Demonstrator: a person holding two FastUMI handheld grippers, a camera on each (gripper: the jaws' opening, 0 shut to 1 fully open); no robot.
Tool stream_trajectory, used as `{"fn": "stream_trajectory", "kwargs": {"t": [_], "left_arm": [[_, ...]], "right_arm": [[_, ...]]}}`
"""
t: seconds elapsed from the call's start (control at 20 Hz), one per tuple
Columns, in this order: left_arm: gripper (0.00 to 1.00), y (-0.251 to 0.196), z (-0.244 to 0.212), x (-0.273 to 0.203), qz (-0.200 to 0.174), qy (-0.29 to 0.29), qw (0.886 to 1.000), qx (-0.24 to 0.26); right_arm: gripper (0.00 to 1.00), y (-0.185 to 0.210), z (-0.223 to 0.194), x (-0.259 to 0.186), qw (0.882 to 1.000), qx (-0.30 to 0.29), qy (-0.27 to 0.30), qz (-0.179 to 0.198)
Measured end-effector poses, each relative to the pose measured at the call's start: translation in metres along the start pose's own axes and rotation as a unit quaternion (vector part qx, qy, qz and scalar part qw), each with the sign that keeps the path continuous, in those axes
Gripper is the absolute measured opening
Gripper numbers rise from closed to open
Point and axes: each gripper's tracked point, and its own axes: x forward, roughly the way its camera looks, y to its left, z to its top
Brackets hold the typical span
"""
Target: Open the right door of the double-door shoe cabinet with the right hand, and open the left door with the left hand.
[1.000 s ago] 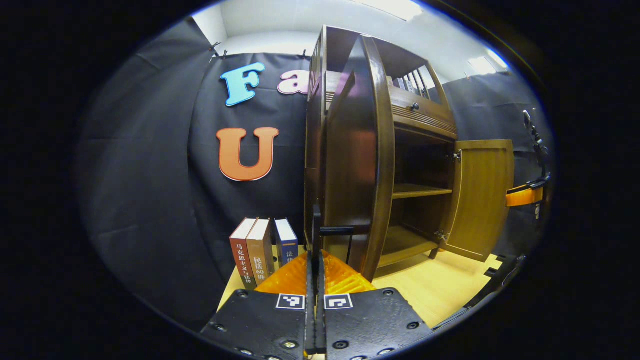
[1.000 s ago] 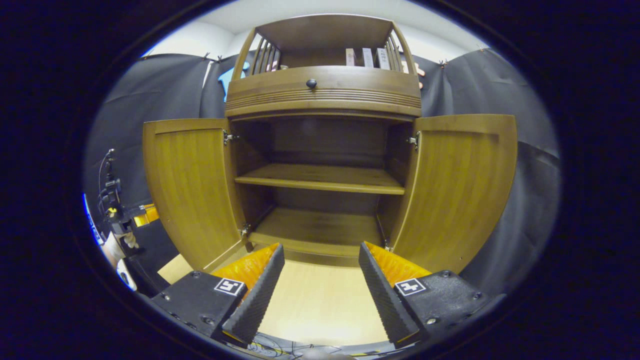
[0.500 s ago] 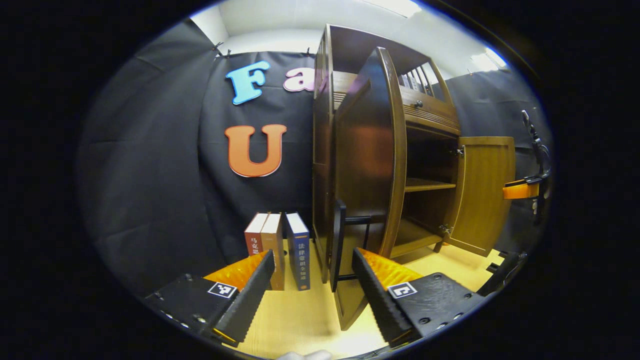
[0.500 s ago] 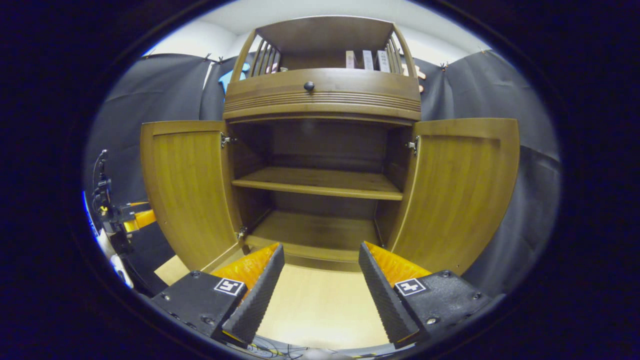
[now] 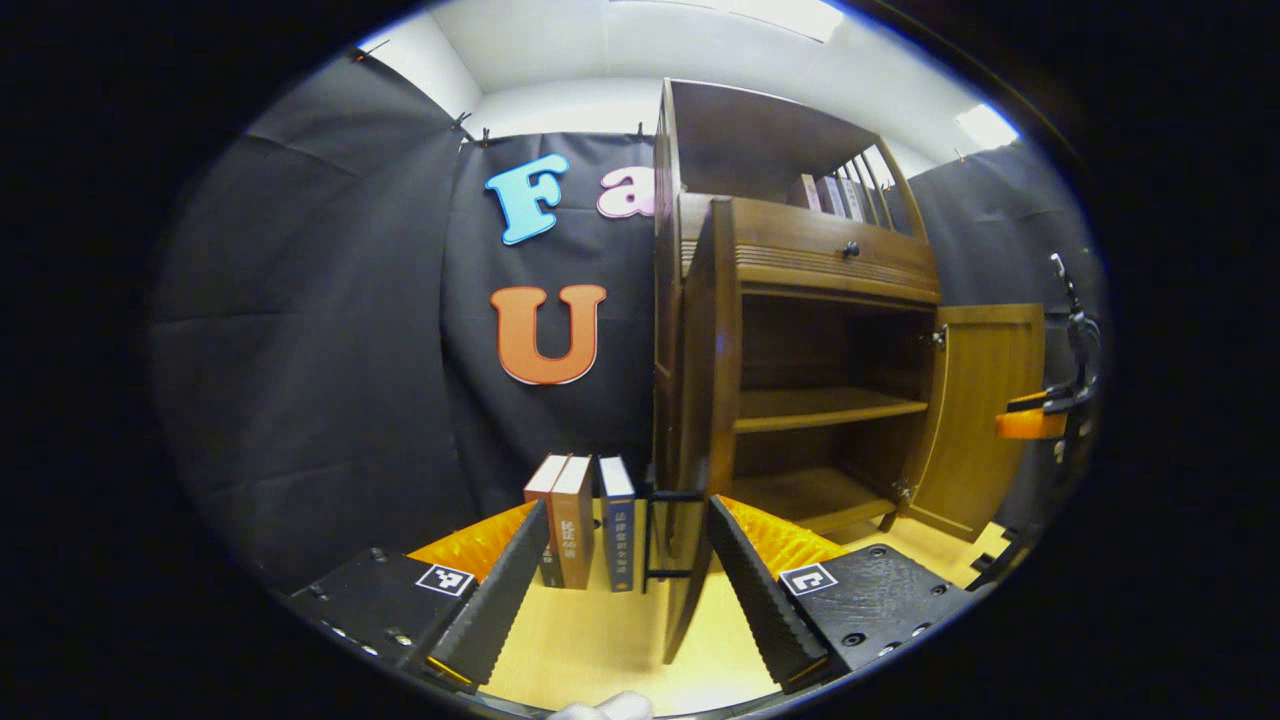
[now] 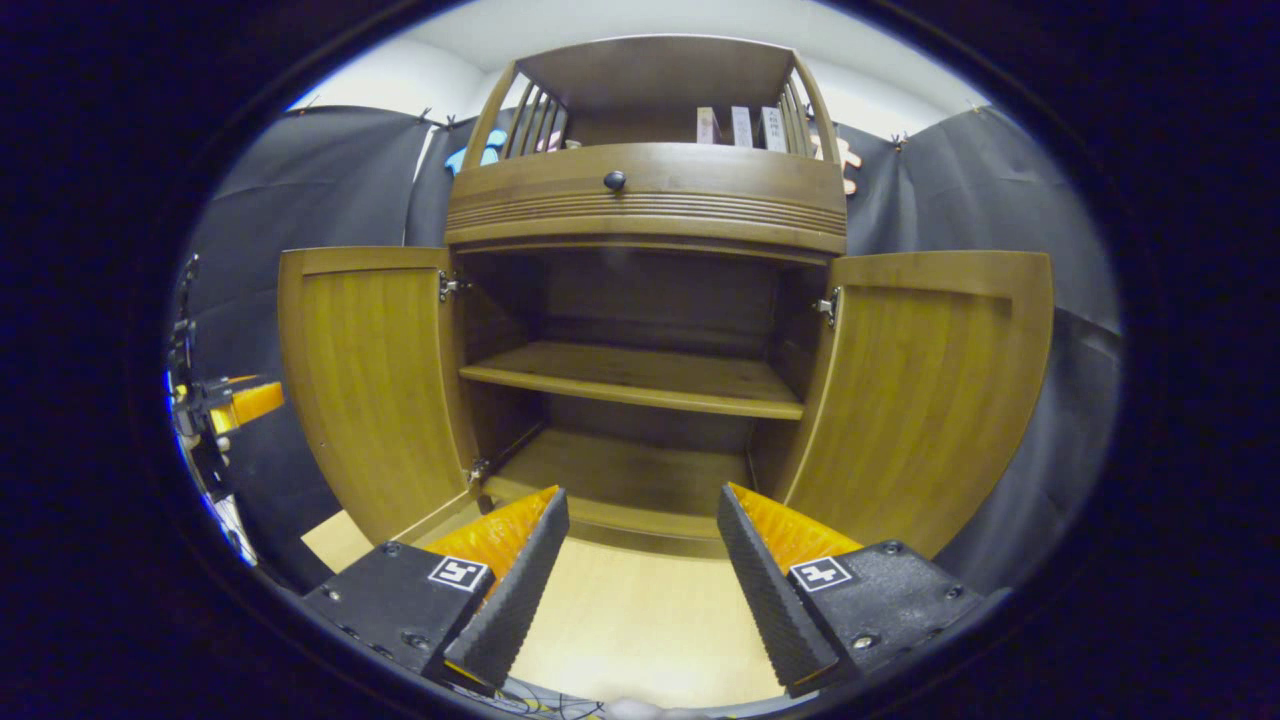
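Left gripper (image 5: 620, 575): I read its jaws spread wide, gripping nothing, the black bar handle (image 5: 664, 535) of the brown wooden left door (image 5: 700, 400) between the fingertips, contact uncertain. Right gripper (image 6: 640, 570): gaping, empty, aimed level at the dark brown wooden double-door shoe cabinet (image 6: 645, 190) on pale flooring; left door and right door (image 6: 930, 400) both swung fully outward, inner shelf (image 6: 640, 375) bare

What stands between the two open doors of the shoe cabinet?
In the right gripper view, between the left door and right door is the open cabinet interior: a middle shelf above a bottom board, both bare.
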Motion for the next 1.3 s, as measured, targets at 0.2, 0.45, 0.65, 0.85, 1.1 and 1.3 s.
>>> {"fn": "stream_trajectory", "kwargs": {"t": [0.2, 0.45, 0.65, 0.85, 1.1, 1.3], "left_arm": [[0.95, -0.045, 0.047, 0.000, -0.003, -0.034, 0.999, 0.010], [0.95, -0.104, 0.071, 0.020, -0.001, -0.049, 0.999, 0.024], [0.95, -0.145, 0.057, 0.038, 0.003, -0.021, 0.999, 0.029], [0.96, -0.174, 0.041, 0.039, 0.004, -0.012, 0.999, 0.035], [0.96, -0.200, 0.027, 0.031, -0.015, -0.006, 0.999, 0.048], [0.96, -0.210, 0.026, 0.030, -0.032, -0.004, 0.998, 0.048]], "right_arm": [[0.95, -0.011, 0.005, -0.001, 1.000, 0.003, 0.001, -0.001], [0.95, -0.038, 0.011, -0.014, 1.000, 0.004, -0.010, -0.025], [0.95, -0.059, 0.014, -0.024, 0.998, 0.013, -0.019, -0.056], [0.95, -0.078, 0.014, -0.036, 0.996, 0.027, -0.027, -0.086], [0.95, -0.087, 0.010, -0.050, 0.992, 0.040, -0.034, -0.112], [0.95, -0.088, 0.010, -0.058, 0.991, 0.044, -0.039, -0.122]]}}
